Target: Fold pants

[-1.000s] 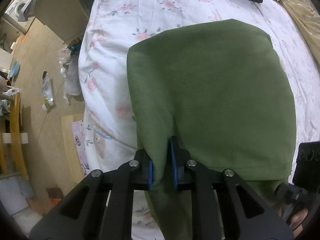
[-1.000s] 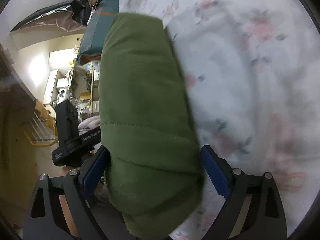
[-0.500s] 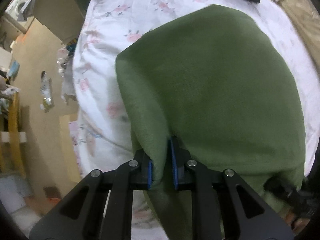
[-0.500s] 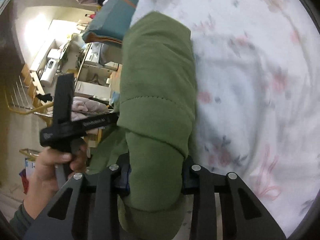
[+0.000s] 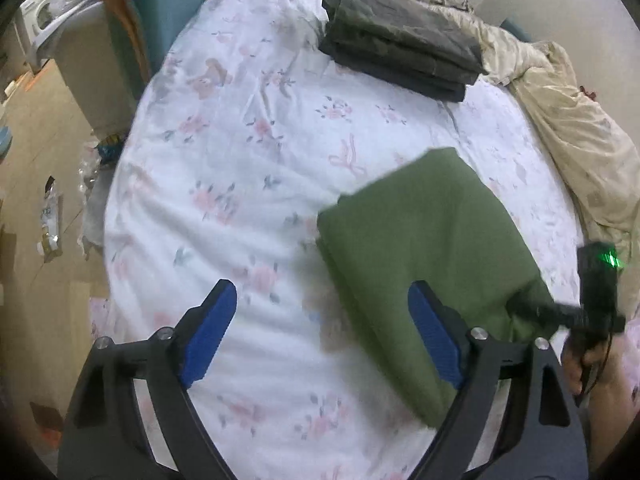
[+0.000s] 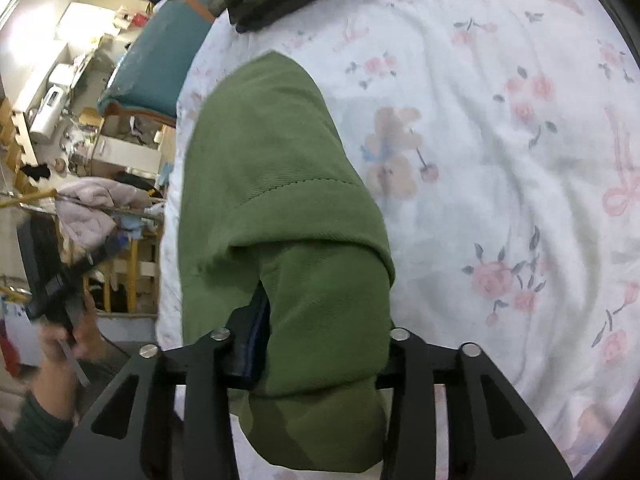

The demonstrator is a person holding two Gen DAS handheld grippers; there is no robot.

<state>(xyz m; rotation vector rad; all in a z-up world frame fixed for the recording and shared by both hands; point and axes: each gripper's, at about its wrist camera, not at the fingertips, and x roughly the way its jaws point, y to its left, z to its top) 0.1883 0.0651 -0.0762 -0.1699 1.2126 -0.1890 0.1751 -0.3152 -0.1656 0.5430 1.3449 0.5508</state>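
Note:
The green pants (image 5: 432,232) lie folded in a thick bundle on the flowered bed sheet (image 5: 240,160), low and right in the left wrist view. My left gripper (image 5: 320,296) hovers above the sheet; its jaws are opening, nothing is between the blue pads (image 5: 212,332), and its right finger overlaps the pants' near edge. In the right wrist view the pants (image 6: 272,160) fill the space between the fingers of my right gripper (image 6: 324,344). Its pads press on the bundle's near end while the jaws are opening slightly. The right pad is hidden by cloth.
A stack of dark folded clothes (image 5: 400,40) sits at the bed's far end, with a crumpled beige blanket (image 5: 568,128) along the right side. A teal cushion (image 6: 160,64) lies past the bed edge. Left of the bed is a cluttered floor (image 5: 44,168).
My left gripper let go of the pants, opened wide and rose. My right gripper closed around the bundle's end, and the pants now lie further right on the sheet.

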